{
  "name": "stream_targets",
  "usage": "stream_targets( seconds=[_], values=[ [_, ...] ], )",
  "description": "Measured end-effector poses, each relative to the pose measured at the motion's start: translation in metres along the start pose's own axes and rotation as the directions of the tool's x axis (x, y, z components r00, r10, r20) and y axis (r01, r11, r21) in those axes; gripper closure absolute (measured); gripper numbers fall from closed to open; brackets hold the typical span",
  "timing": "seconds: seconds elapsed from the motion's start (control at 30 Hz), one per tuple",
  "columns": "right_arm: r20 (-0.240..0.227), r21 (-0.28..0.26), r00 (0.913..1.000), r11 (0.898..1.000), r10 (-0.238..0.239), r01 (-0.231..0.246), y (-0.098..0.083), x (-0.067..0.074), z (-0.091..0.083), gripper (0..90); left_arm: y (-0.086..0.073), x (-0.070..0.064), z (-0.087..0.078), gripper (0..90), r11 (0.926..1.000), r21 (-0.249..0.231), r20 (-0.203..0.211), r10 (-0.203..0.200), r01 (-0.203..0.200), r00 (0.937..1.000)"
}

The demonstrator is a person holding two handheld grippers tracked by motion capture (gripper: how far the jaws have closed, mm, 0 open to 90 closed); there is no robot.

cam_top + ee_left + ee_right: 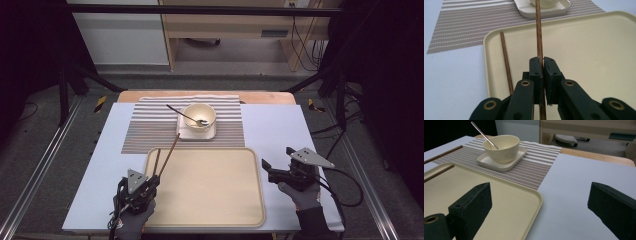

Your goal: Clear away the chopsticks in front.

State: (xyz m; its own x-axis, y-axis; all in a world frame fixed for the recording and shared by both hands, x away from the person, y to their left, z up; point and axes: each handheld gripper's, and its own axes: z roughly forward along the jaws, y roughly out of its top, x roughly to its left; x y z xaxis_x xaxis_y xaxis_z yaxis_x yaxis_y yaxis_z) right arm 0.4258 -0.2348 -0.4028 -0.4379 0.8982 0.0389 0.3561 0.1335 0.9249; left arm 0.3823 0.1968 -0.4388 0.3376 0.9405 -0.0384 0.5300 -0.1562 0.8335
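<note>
My left gripper [154,180] is at the near left corner of the beige tray [240,200], shut on a brown chopstick [170,154] whose far end slants toward the square plate. In the left gripper view the jaws clamp that chopstick [539,37] near its lower end. A second chopstick [506,62] lies on the tray [586,50] along its left rim. A cream bowl [199,116] with a metal spoon [182,115] in it stands on the square plate [198,134]. Beside the tray's right edge, my right gripper [277,156] is open and holds nothing [541,202].
A striped placemat [150,127] lies under the plate at the back of the pale table top [280,130]. A wooden strip [260,97] runs along the far edge. Dark frame posts and cables stand at both sides of the table.
</note>
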Motion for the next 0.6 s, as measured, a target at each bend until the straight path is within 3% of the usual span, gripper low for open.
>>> stream_targets(
  seconds=[0.27, 0.6],
  values=[
    [0.001, 0.004, 1.0, 1.0, -0.001, 0.001, 0.0, 0.0, 0.001, 5.7, -0.021, 0.0, 0.003, 85.0, 0.9989, 0.044, 0.013, -0.015, 0.015, 0.9998],
    [0.002, 0.005, 1.0, 1.0, -0.003, 0.003, -0.001, 0.0, 0.001, 5.7, -0.03, 0.0, 0.011, 85.0, 0.9967, 0.08, 0.03, -0.02, 0.017, 0.9993]
  ],
)
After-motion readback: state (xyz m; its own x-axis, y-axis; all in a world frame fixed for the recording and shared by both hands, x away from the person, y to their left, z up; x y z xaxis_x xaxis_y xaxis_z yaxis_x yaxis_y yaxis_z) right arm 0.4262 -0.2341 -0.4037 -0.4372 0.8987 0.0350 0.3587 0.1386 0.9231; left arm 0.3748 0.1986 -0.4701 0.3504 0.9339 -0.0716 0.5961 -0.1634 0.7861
